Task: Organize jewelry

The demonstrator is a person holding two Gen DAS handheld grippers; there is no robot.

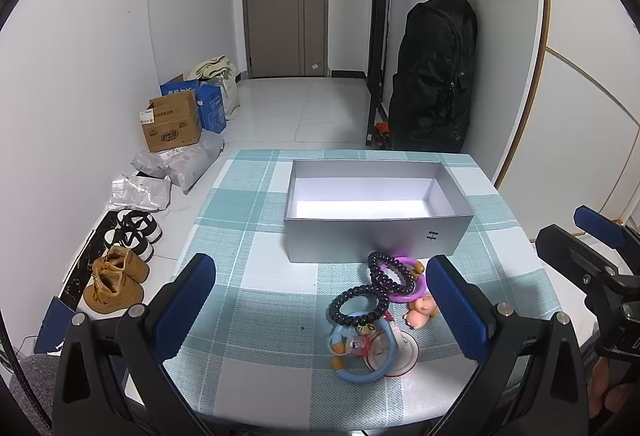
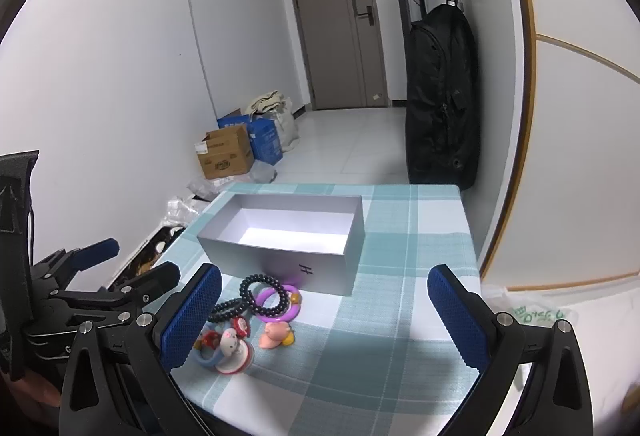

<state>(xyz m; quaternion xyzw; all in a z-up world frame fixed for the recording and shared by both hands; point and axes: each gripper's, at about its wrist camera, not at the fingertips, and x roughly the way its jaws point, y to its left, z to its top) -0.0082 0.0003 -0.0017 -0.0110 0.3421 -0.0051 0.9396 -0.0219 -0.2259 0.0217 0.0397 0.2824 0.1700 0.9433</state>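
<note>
An open silver box (image 1: 372,240) (image 2: 280,260) stands empty on the checked tablecloth. In front of it lies a heap of jewelry: black bead bracelets (image 1: 360,302) (image 2: 256,286), a purple ring (image 1: 404,294) (image 2: 280,310), a blue ring (image 1: 360,372) (image 2: 200,356), a white and red charm (image 1: 394,350) (image 2: 234,350) and a pink figure (image 1: 420,310) (image 2: 276,336). My left gripper (image 1: 324,312) is open, the heap lying between its fingers towards the right one. My right gripper (image 2: 324,316) is open too, with the heap by its left finger.
The table (image 1: 248,316) ends close behind the box. On the floor at the left are shoes (image 1: 120,276), plastic bags and cardboard boxes (image 1: 172,126). A black bag (image 1: 436,76) hangs at the back right, near a door.
</note>
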